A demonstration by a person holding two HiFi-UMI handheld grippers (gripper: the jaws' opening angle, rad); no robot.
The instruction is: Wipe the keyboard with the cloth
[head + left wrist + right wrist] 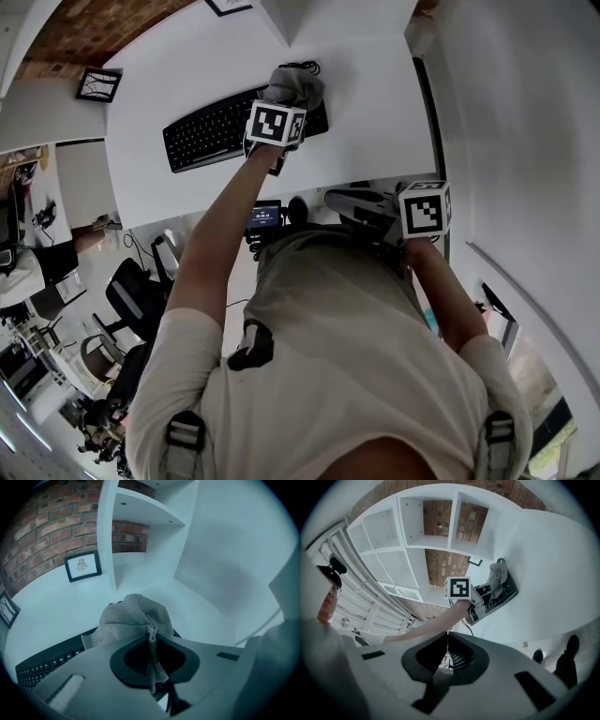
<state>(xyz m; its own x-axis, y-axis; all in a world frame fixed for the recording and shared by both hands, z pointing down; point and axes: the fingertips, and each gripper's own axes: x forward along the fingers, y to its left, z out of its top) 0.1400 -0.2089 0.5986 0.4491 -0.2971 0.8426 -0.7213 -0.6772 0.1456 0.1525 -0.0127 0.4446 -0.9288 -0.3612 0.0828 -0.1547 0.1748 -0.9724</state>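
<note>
left tool (153, 634) pinches cloth (133, 618) on keyboard (211, 131)

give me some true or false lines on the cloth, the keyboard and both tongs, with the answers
1. The left tongs are shut on a grey cloth. True.
2. The cloth sits over the left end of the keyboard. False: in the head view it is bunched over the keyboard's right end.
3. The right tongs hold a second cloth. False: their jaws are together with nothing between them, close to the person's body.
4. The keyboard is black and lies on a white desk. True.
</note>
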